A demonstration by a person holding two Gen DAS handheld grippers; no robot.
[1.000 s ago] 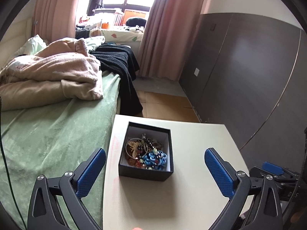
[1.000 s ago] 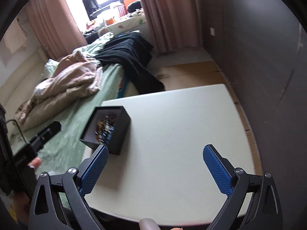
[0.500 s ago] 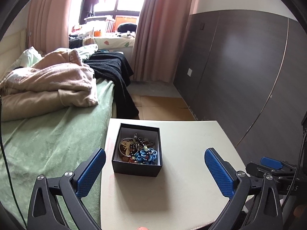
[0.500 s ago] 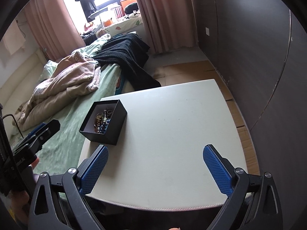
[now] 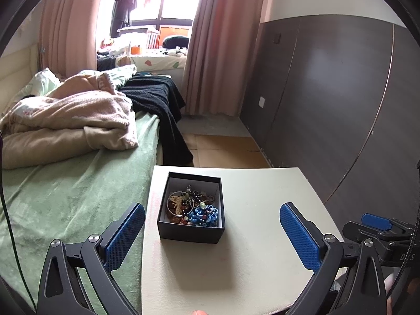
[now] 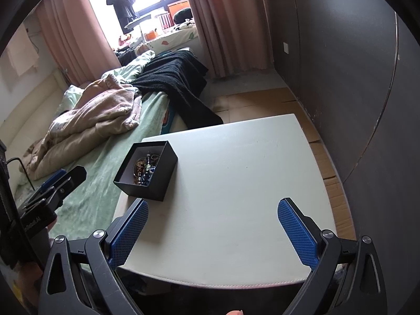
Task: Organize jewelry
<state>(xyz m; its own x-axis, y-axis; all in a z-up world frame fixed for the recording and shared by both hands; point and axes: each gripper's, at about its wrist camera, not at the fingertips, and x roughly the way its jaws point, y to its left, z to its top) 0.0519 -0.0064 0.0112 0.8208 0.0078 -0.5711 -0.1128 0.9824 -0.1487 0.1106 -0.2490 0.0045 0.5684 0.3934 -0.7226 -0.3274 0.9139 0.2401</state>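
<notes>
A: Bedding lay at nine o'clock of everything: a rumpled beige fleece blanket on a green bedsheet, nothing to do with the job.

B: And the left gripper?

A: Its blue-padded fingers stood wide apart, holding nothing, above the near edge of the white square side table. The small open black cardboard box sat just ahead of it, toward twelve o'clock, at the table's left edge beside the bed.

B: What was in the box?

A: A tangled heap of jewelry: a thin metal bangle, dark beaded strands, and a blue beaded flower piece at the box's five o'clock corner. I judged it all light, loose and slippery, the strands likely snagged together, so lifting one might drag others out.

B: Where would you have taken hold?

A: On the blue flower piece, since it lay on top and looked chunky enough for the pads. The bangle looked too thin and hard to pinch cleanly. The box itself seemed light and might slide unless steadied by its wall.

B: And the right gripper?

A: Also spread wide and empty, over the bare table, with the box at its ten o'clock, well apart from its right finger.
</notes>
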